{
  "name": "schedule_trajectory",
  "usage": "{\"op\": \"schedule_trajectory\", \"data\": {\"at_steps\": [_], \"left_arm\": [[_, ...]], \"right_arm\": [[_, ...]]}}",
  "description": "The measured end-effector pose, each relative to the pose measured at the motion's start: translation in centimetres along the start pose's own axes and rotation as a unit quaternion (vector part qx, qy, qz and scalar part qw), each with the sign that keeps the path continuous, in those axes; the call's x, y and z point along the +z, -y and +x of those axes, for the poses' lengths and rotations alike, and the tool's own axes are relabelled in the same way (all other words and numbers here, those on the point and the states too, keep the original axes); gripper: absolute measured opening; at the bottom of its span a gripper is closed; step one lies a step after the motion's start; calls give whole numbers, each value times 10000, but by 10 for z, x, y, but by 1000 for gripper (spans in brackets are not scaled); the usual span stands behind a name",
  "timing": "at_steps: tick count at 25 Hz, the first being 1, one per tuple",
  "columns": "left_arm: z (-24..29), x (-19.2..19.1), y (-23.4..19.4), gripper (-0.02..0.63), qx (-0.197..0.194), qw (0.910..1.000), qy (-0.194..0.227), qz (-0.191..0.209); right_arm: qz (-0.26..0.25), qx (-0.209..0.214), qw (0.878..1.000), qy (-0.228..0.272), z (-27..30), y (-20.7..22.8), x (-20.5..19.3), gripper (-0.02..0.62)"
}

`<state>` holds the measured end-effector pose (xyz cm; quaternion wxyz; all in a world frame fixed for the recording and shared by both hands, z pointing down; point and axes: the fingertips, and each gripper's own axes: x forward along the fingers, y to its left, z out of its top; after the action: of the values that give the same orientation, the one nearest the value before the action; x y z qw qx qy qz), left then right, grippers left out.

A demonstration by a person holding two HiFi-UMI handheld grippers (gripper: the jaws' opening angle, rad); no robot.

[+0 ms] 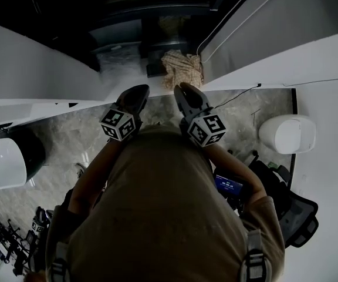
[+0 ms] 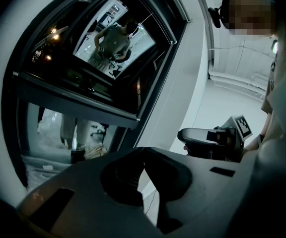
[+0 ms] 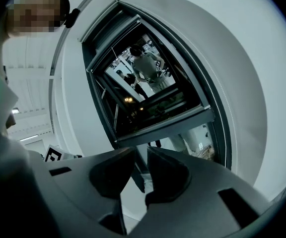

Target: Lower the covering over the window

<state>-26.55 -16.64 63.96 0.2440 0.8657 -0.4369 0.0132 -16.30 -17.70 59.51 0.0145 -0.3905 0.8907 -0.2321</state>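
The dark window [image 1: 157,16] is right in front of me, with both grippers raised side by side toward it. My left gripper [image 1: 135,90] is shut with nothing in it; its jaws meet [image 2: 143,150] in the left gripper view. My right gripper [image 1: 186,88] stands slightly open, and only the window frame shows through its gap [image 3: 141,150]. A dark horizontal bar [image 2: 78,100] crosses the window [image 2: 108,73]; the pane above mirrors the person. A beaded chain [image 3: 216,114] hangs along the window's right inner edge, apart from the jaws. I cannot make out the covering itself.
A crumpled beige cloth [image 1: 182,67] lies at the foot of the window. On the marbled floor are a white rounded object [image 1: 286,133] at the right, another [image 1: 2,162] at the left, a thin cable [image 1: 236,94] and dark gear [image 1: 292,207].
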Motion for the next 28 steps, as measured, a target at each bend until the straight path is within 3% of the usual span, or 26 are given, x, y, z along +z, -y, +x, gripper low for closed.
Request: {"op": "schedule_trajectory", "data": {"at_steps": [10,28], "left_arm": [[-7,-7,-6,17,-124,9998,-23,-152],[8,9,-11,17,27,9997,118,-214]], "right_arm": [[28,-146,9999,-62,-1,-5,-12,79],[-306,210,9991,-203,17,-5,1,80]]}}
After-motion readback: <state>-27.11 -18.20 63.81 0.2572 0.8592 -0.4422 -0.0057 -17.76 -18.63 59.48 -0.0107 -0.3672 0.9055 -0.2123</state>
